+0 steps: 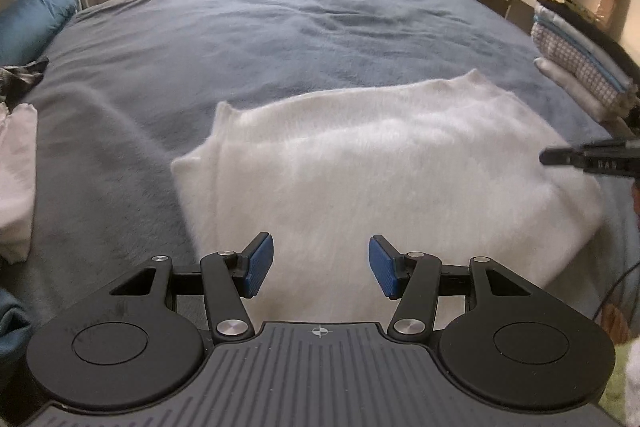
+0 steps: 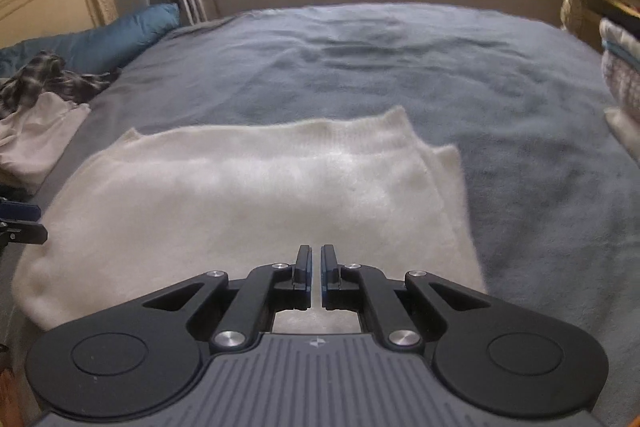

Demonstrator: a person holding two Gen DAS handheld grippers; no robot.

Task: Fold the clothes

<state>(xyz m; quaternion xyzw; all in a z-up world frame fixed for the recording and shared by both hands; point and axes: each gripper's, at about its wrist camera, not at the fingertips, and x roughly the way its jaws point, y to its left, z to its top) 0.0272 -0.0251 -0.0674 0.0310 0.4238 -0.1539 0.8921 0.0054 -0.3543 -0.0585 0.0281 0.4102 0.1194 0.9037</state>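
The white sweater lies partly folded on the bed, near its front edge. The left gripper hovers over it with fingers apart and empty; the right gripper has its fingers together, holding nothing. For a neat next fold, I think each gripper should pinch one near corner, and both should lift evenly.

White sweater: fuzzy, matt knit cloth with a ribbed hem, lying on a grey-blue blanket of soft, brushed, matt fleece that covers the bed. Left gripper: matt black plastic arms, polished metal pivot pins, blue ribbed pads. Stack of folded clothes at the bed's edge: smooth woven cloth, one layer checked.
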